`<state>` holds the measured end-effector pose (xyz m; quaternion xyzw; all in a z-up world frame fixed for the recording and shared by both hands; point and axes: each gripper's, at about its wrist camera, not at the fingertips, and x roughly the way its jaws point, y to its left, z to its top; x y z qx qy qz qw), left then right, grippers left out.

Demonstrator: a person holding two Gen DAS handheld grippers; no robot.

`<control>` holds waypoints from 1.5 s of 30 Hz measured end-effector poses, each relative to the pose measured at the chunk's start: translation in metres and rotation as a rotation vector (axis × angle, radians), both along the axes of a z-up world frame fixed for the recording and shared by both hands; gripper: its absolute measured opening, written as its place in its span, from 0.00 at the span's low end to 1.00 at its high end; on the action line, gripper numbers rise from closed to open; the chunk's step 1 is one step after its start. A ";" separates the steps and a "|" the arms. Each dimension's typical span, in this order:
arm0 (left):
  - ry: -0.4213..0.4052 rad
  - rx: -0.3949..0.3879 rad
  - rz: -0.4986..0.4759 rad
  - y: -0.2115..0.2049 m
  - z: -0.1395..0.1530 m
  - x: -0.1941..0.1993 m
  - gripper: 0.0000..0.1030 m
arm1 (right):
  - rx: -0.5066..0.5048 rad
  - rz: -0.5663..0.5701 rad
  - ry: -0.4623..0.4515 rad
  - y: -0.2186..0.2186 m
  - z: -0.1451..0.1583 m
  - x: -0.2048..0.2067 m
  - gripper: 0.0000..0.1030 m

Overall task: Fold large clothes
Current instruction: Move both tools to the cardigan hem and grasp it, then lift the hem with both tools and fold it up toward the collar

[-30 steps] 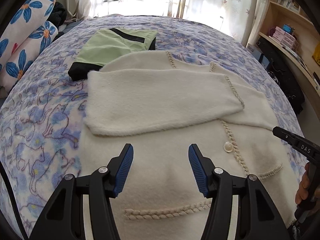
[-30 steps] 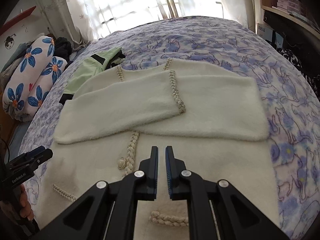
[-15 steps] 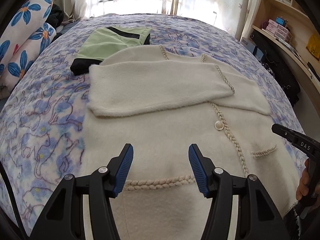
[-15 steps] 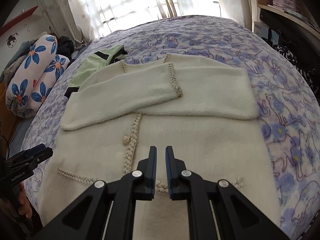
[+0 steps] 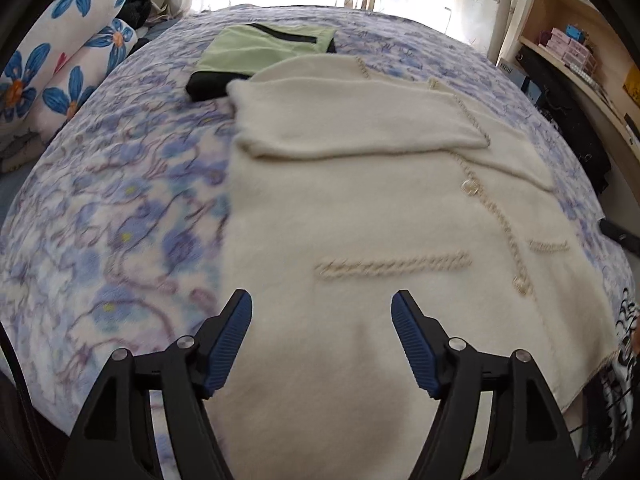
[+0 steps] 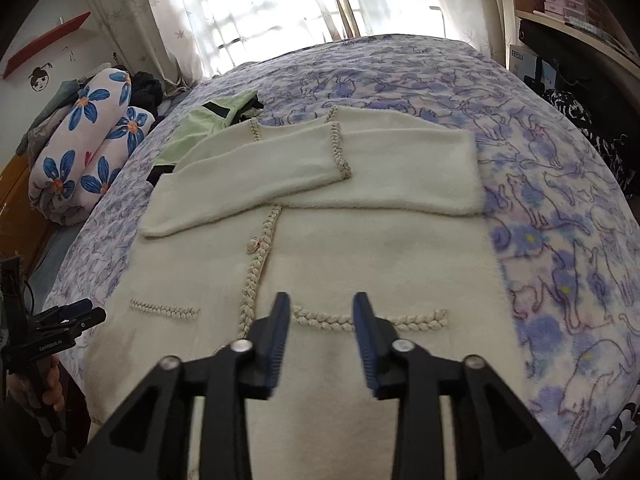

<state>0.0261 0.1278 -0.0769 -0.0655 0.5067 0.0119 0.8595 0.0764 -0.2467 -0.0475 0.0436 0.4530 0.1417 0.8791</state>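
A cream fuzzy cardigan (image 5: 360, 208) with braided trim lies flat on the bed, both sleeves folded across its chest; it also shows in the right wrist view (image 6: 360, 248). My left gripper (image 5: 322, 312) is open and empty above the cardigan's lower left part, near its left edge. My right gripper (image 6: 320, 312) is open and empty above the lower hem area, just behind a braided pocket trim (image 6: 368, 320). The left gripper also shows at the left edge of the right wrist view (image 6: 60, 320).
A folded green and black garment (image 5: 260, 52) lies beyond the cardigan's collar. The bed has a blue-purple patterned blanket (image 5: 120, 208). Flowered pillows (image 6: 88, 148) lie at the left. Shelves (image 5: 580, 52) stand at the right, curtains behind.
Both grippers have drawn back toward the cardigan's hem. The right gripper went from shut to open. The left gripper stayed open and shifted left.
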 end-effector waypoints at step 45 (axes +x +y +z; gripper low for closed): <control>0.174 -0.282 -0.101 0.001 -0.064 -0.089 0.15 | -0.061 -0.034 0.245 -0.086 -0.086 -0.101 0.13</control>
